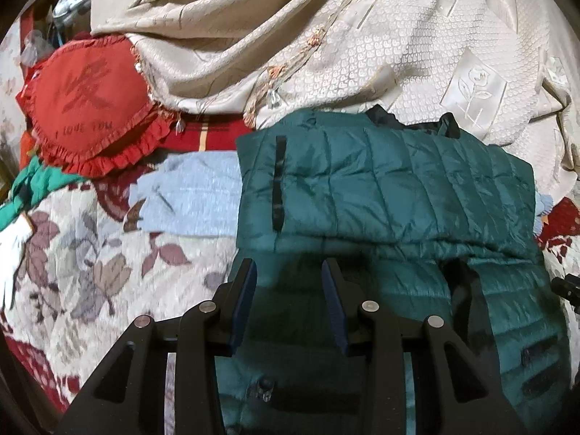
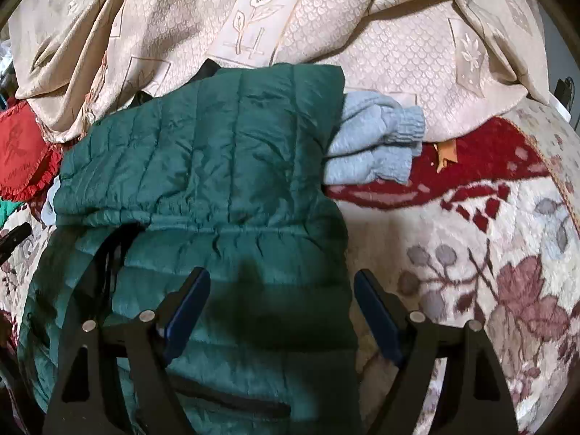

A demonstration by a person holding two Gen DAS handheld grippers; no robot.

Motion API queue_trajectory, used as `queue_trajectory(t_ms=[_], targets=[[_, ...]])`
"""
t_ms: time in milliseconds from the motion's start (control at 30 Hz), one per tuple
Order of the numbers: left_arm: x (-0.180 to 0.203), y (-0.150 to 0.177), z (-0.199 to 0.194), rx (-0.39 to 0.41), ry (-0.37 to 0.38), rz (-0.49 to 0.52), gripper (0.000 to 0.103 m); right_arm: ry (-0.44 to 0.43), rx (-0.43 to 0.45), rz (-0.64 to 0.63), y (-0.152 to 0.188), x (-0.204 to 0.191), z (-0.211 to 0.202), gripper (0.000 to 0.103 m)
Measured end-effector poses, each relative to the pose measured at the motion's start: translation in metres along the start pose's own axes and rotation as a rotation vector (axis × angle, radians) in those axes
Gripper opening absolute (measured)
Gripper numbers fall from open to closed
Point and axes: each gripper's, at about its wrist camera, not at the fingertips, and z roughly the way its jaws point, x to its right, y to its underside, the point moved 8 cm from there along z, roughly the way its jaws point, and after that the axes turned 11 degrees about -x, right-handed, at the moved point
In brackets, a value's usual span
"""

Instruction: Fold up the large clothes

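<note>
A dark green quilted puffer jacket (image 1: 391, 181) lies on a floral blanket, its far part folded over onto the near part. It also shows in the right wrist view (image 2: 217, 166). My left gripper (image 1: 289, 267) hovers over the jacket's near left part, jaws apart with nothing between them. My right gripper (image 2: 282, 278) is open wide above the jacket's near right edge, empty. A light blue knit garment (image 2: 373, 145) lies under the jacket and sticks out at both sides (image 1: 188, 195).
The floral blanket (image 2: 489, 272) covers the bed. A cream embroidered cover (image 1: 362, 36) is heaped behind the jacket. A red heart-shaped pillow (image 1: 90, 108) lies at the far left, with a green cloth (image 1: 32, 185) beside it.
</note>
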Motion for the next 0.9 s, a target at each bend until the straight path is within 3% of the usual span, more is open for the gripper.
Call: queue_trajectory(t_ms=[567,900], targets=[[-0.028,0.083,-0.009,-0.133,0.060,-0.012,0.020,-0.021,-0.058,0.066,0.059,0.030,-0.015,0.085],[-0.034,0.112,-0.025,-0.145,0.062,0.000,0.020,-0.039,-0.055,0.039,0.086,0.018,-0.034,0.085]])
